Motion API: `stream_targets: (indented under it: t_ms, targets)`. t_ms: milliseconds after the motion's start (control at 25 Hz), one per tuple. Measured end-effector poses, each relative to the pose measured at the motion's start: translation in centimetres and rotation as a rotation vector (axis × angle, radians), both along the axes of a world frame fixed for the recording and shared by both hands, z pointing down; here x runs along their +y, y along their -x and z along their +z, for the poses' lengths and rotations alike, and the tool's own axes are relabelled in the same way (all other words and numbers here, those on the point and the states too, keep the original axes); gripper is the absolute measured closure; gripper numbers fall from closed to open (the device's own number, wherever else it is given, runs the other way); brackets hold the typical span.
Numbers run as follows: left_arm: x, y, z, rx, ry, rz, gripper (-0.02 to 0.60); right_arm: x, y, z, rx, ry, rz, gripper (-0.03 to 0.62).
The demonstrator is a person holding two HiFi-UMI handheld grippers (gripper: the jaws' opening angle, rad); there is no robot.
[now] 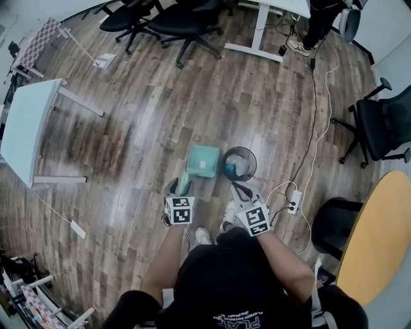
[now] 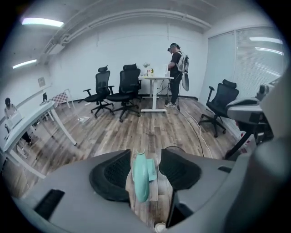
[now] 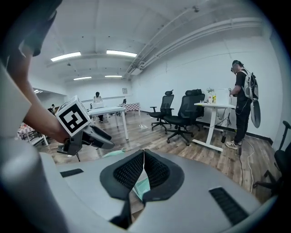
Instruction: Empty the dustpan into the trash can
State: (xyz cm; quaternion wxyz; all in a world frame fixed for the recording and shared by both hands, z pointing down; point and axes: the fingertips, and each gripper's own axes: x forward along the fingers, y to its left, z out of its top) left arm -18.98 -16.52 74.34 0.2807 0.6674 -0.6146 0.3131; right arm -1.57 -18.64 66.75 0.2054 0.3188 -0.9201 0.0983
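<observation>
One dustpan (image 1: 203, 160) sits just beside the trash can (image 1: 239, 149).

Open-plan office with swivel chairs (image 1: 192, 19), white desks (image 1: 26, 128)

Dustpan (image 1: 203, 160) on the floor (image 1: 192, 96), just left of the trash can (image 1: 254, 160)

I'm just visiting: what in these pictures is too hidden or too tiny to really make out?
Trash can contents: head view, too small; only pale and blue shapes inside.
Dustpan: head view, too small to tell whether dirt remains.
Dustpan, right gripper view: mostly hidden behind the shut jaws of the right gripper.
Trash can, left gripper view: only its rim shows above a jaw.
</observation>
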Motion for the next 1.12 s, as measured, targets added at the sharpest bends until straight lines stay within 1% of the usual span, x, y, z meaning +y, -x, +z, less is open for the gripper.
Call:
stream_targets:
  t_ms: [120, 280, 320, 400, 440, 480, 520, 560, 640, 720, 800, 880, 960, 1040, 1120]
  targets:
    - [1.0, -0.2, -3.9, 0.009, -0.066, 0.038, 0.359, 0.9, 0.6, -2.0, -0.012, -0.039, 0.027, 0.569]
    - [2.6, 0.3, -9.0, 0.042, -0.158, 0.041, 0.362, 1.0, 1.3, -4.6, -0.028, -0.09, 0.057, 0.569]
    - [3.2, 0.2, -9.9, 0.046, -0.18, 0.056, 0.375, 1.2, 1.4, -5.3, -0.036, -0.106, 0.063, 0.569]
    - [4.1, -0.2, -11.4, 0.04, -0.228, 0.092, 0.429, 1.7, 1.7, -7.4, -0.062, -0.144, 0.062, 0.569]
    - [4.4, -0.2, -12.2, 0.029, -0.259, 0.101, 0.469, 2.1, 2.2, -8.6, -0.074, -0.166, 0.048, 0.569]
    - [4.5, 0.0, -13.1, 0.014, -0.292, 0.103, 0.494, 2.5, 2.9, -9.7, -0.081, -0.191, 0.021, 0.569]
    - [4.8, 0.2, -13.8, 0.003, -0.321, 0.102, 0.501, 3.2, 3.7, -10.7, -0.082, -0.217, -0.012, 0.569]
    - [5.3, 0.4, -14.4, 0.0, -0.339, 0.101, 0.532, 4.1, 4.4, -11.5, -0.08, -0.239, -0.042, 0.569]
    - [6.9, 0.6, -15.2, 0.009, -0.349, 0.098, 0.554, 6.2, 5.3, -12.4, -0.08, -0.259, -0.07, 0.569]
    - [8.4, 0.6, -16.0, 0.025, -0.362, 0.092, 0.557, 7.5, 5.6, -13.3, -0.117, -0.253, -0.043, 0.569]
    - [9.4, 0.4, -17.3, 0.058, -0.394, 0.086, 0.557, 7.8, 5.3, -14.7, -0.183, -0.243, 0.019, 0.569]
    - [10.1, 0.0, -18.7, 0.085, -0.425, 0.09, 0.557, 8.1, 5.2, -16.2, -0.213, -0.248, 0.069, 0.571]
    - [10.9, -0.3, -19.8, 0.097, -0.453, 0.108, 0.557, 8.9, 5.4, -16.9, -0.186, -0.26, 0.08, 0.571]
    - [11.7, -0.2, -20.7, 0.102, -0.481, 0.121, 0.557, 9.9, 6.0, -17.4, -0.151, -0.277, 0.065, 0.571]
    - [12.6, 0.4, -21.5, 0.105, -0.51, 0.113, 0.557, 11.1, 6.5, -17.9, -0.141, -0.289, 0.053, 0.571]
